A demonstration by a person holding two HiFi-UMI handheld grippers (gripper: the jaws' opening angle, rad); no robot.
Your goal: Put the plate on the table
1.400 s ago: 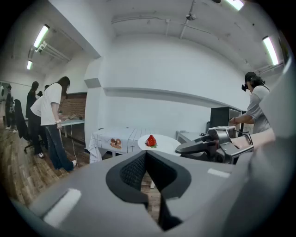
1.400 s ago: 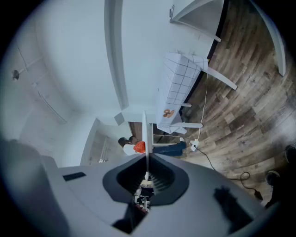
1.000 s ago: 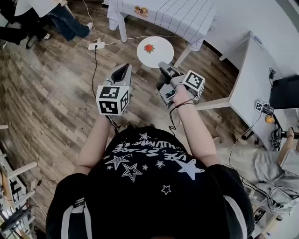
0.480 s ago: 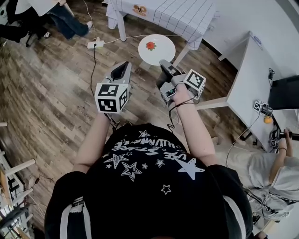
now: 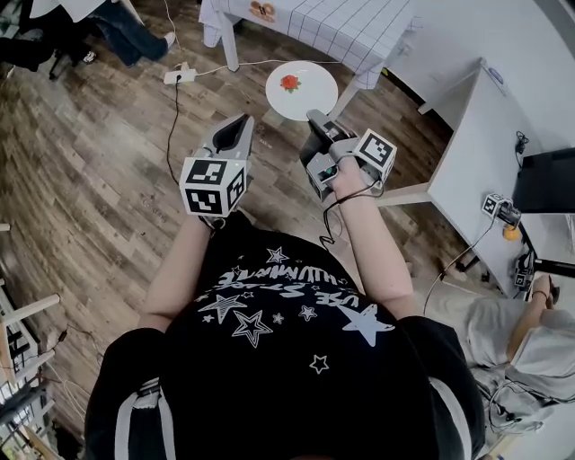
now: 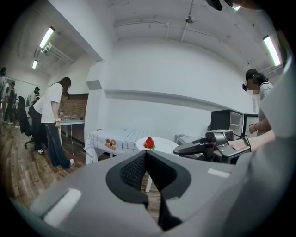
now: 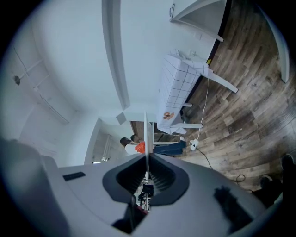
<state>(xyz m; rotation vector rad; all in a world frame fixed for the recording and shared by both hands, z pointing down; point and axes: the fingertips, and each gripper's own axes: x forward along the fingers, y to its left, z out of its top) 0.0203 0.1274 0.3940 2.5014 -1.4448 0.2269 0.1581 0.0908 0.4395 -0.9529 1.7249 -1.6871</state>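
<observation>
Shifted slightly up-frame since a second ago, the checked worktop (image 5: 323, 27) lies just beyond the plate (image 5: 302, 90), whose rim is clamped in the jaws of the right gripper (image 5: 314, 119); left gripper (image 5: 239, 124), jaws together, empty. We should hold the plate level so its strawberry (image 5: 289, 84) stays.

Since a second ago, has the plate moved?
Yes. The plate has drifted slightly right, away from the power strip on the floor, towards the checked-cloth table.
</observation>
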